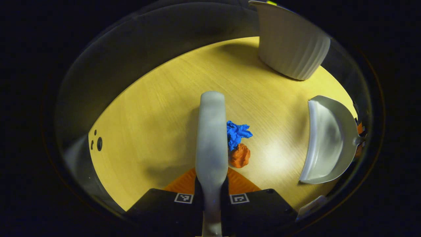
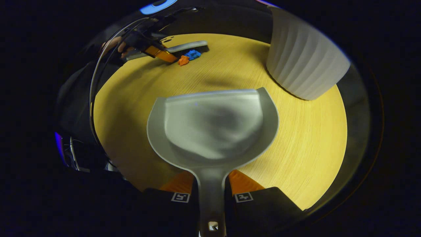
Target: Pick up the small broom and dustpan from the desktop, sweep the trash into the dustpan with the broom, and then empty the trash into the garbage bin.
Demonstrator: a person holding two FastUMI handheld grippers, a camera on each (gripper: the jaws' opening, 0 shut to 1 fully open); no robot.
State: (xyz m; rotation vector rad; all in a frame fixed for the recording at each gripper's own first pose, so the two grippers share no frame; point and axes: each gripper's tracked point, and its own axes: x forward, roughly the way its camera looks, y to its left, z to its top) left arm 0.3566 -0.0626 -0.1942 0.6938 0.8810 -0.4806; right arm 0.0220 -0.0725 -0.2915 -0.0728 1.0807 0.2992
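Observation:
In the left gripper view my left gripper [image 1: 210,186] is shut on the small grey broom [image 1: 212,138], which reaches forward over the yellow desktop [image 1: 158,108]. A crumpled blue scrap [image 1: 237,133] and an orange scrap [image 1: 239,156] lie just right of the broom head, touching it. The grey dustpan [image 1: 325,143] rests at the right, mouth toward the scraps. In the right gripper view my right gripper [image 2: 211,187] is shut on the dustpan handle; the dustpan [image 2: 213,128] is empty. Far off lie the broom [image 2: 184,47], the blue scrap [image 2: 193,54], the orange scrap [image 2: 183,60] and the left gripper [image 2: 158,52].
A white ribbed garbage bin [image 1: 289,42] stands on the desktop beyond the dustpan, also large at the upper right of the right gripper view as the bin [image 2: 304,62]. Bare desktop [image 2: 309,138] lies between dustpan and scraps. A person's hand [image 2: 116,46] holds the left gripper.

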